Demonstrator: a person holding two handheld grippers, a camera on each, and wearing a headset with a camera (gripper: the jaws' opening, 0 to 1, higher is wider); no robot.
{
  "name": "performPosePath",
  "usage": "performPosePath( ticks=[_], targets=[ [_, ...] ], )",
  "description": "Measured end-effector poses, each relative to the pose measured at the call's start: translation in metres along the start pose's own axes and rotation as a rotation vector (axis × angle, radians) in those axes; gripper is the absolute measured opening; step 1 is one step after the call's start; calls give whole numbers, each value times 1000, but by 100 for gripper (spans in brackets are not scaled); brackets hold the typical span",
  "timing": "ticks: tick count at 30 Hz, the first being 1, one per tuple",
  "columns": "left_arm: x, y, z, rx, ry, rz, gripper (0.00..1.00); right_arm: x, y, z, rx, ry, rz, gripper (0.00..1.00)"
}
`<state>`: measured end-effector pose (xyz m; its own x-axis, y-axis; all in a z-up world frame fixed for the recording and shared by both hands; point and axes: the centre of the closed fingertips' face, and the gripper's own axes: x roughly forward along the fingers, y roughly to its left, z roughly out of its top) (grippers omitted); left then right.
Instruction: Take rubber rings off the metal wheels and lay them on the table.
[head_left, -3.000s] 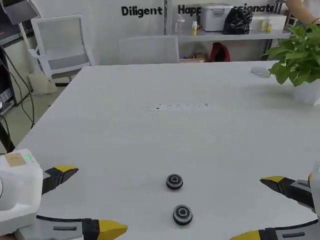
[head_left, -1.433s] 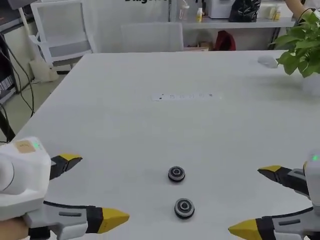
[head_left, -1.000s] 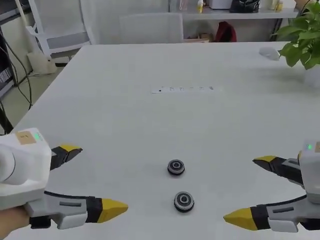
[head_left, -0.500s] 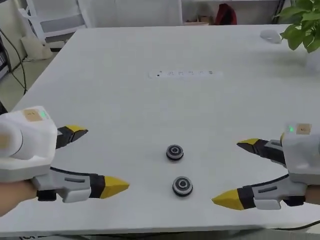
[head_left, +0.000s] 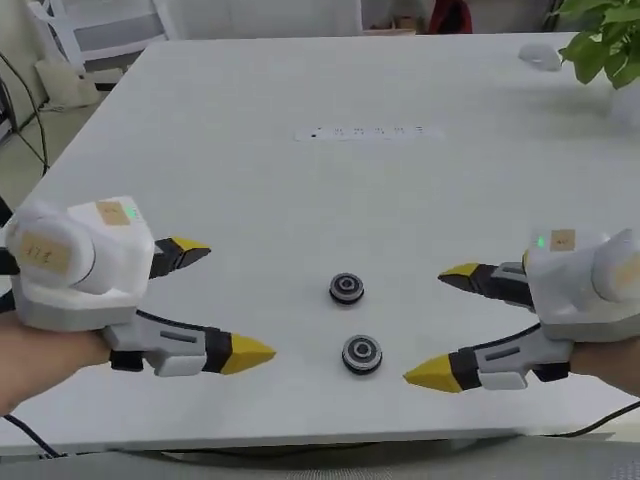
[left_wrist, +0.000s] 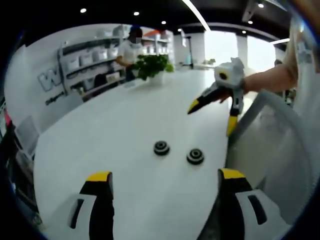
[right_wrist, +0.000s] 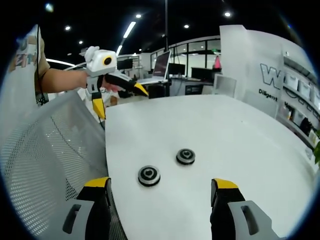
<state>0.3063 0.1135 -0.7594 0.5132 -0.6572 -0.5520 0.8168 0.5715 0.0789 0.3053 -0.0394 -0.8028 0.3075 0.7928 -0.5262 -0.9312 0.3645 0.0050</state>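
The white tabletop (head_left: 330, 180) is carrying everything near its front edge. The left claw (head_left: 238, 300) and the right claw (head_left: 425, 326) are hovering over it, jaws spread wide, gripping nothing. Between them, the farther wheel (head_left: 347, 288) and the nearer wheel (head_left: 361, 353) are lying flat and apart, each wearing its black rubber ring.

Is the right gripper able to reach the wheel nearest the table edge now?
Probably yes: the right gripper is open beside the wheel, only bare table lies between them, and the left gripper is well apart.
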Motion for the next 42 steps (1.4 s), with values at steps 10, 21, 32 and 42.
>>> performPosePath(
  ticks=[10,21,32,42],
  targets=[
    [15,-7,-1,19,15,-43,83,14,3,-7,-15,22,29,71],
    [30,-6,-6,20,42,-78,76,26,4,-10,-31,37,63,61],
    [51,-20,-13,47,83,-143,68,38,6,-20,-42,78,102,52],
    [67,-31,-15,65,89,-203,55,44,11,-27,-44,102,127,47]
  ],
)
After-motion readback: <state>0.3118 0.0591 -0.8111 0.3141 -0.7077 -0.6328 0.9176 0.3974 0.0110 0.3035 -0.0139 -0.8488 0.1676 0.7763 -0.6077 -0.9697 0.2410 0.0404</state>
